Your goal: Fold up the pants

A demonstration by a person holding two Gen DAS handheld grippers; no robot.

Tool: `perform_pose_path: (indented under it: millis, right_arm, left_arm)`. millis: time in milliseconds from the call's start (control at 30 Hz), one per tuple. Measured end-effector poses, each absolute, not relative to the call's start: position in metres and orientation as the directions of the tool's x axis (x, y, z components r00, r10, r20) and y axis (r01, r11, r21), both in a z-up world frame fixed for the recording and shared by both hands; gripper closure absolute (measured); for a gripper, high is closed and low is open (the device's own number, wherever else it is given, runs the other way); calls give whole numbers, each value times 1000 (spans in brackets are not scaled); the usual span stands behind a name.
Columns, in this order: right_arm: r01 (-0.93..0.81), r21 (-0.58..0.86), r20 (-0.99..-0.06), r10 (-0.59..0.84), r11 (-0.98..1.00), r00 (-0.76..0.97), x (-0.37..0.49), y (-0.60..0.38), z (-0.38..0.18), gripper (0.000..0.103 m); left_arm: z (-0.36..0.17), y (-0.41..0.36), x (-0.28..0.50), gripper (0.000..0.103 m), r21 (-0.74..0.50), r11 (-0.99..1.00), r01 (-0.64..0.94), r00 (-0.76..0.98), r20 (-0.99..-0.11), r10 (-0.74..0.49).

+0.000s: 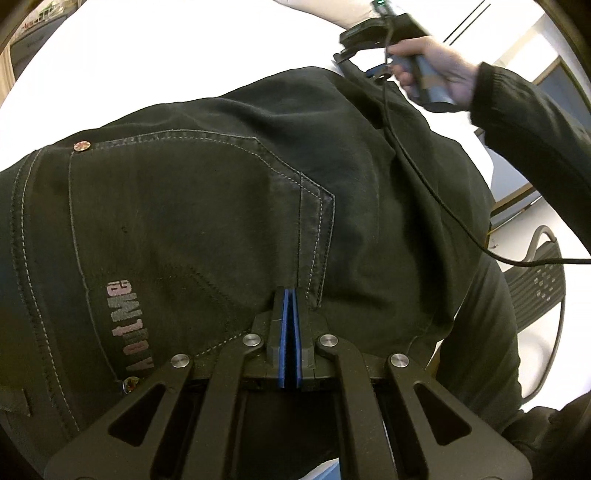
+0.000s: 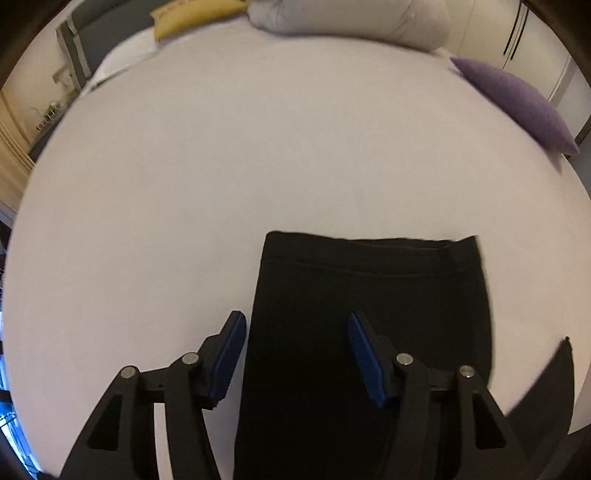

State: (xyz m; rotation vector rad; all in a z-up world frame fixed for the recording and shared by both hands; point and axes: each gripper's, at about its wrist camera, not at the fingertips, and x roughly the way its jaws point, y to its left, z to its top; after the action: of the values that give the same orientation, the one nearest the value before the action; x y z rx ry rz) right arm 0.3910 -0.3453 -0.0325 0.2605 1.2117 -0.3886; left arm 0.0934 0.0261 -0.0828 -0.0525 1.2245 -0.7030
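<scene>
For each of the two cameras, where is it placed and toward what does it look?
Left wrist: sits on the left gripper, looking down onto the black pants at the back pocket; its shut fingers, the right hand and a dark sleeve show.
Right wrist: sits on the right gripper, looking down over the pants' hem end and across the white bed to the pillows; only its open fingers show.
Shared: the pants and the bed.

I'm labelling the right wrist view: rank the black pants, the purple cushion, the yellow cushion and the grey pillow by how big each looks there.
1. pants, largest, though nearest the camera.
2. grey pillow.
3. purple cushion, close to the pillow, so that order is unsure.
4. yellow cushion, smallest, partly cut off at the edge.
</scene>
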Motion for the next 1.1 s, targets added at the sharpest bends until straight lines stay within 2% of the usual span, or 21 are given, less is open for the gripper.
perform_pose_path:
  millis: [67, 167, 200, 267, 300, 333, 400, 533, 667, 767, 833, 1000, 1067, 1100]
  right_arm:
    - [414, -50, -944, -179, 909, 279, 398, -338, -43, 33]
    - [422, -64, -933, -204, 904, 296, 404, -337, -45, 34]
    - [433, -53, -933, -199, 900, 301, 404, -340, -45, 43]
    - [447, -40, -931, -196, 894, 308, 402, -344, -43, 68]
    - [443, -25, -931, -182, 896, 316, 398, -346, -41, 76]
    - [437, -5, -931, -164, 899, 325, 396, -345, -39, 91]
    - [453, 36, -921, -146, 891, 361, 381, -352, -25, 93]
    - [495, 219, -849, -85, 841, 521, 325, -377, 26, 96]
    - [522, 416, -727, -73, 745, 683, 228, -432, 72, 96]
    - [530, 567, -631, -81, 630, 772, 150, -481, 85, 96]
    - [550, 630, -599, -107, 548, 793, 108, -526, 74, 96]
    - [641, 719, -634, -124, 268, 763, 22, -574, 2, 91]
    - [644, 744, -633, -124, 177, 764, 0, -573, -26, 69]
    - [624, 769, -613, -113, 138, 782, -8, -571, -35, 45]
  left_arm:
    - [-84, 29, 96, 101, -410, 787, 461, 153, -837, -526]
    - [-85, 30, 98, 101, -414, 787, 458, 151, -836, -528]
    - [-85, 30, 98, 101, -413, 787, 458, 152, -836, -527]
    - [-85, 30, 98, 101, -411, 788, 458, 154, -837, -526]
    - [-85, 31, 98, 101, -409, 789, 458, 155, -837, -524]
    - [-84, 30, 98, 101, -404, 790, 461, 156, -839, -521]
    - [-81, 28, 97, 101, -390, 792, 470, 160, -844, -511]
    - [-80, 25, 96, 101, -359, 796, 488, 169, -855, -490]
    - [-78, 23, 95, 101, -336, 797, 502, 176, -862, -475]
    - [-77, 16, 94, 101, -308, 799, 516, 184, -871, -455]
    - [-76, 13, 94, 101, -301, 801, 518, 185, -875, -448]
    - [-75, 2, 90, 101, -260, 811, 525, 195, -890, -412]
    - [-74, -13, 93, 101, -239, 819, 522, 203, -897, -392]
    - [-74, -16, 93, 101, -230, 822, 521, 208, -900, -384]
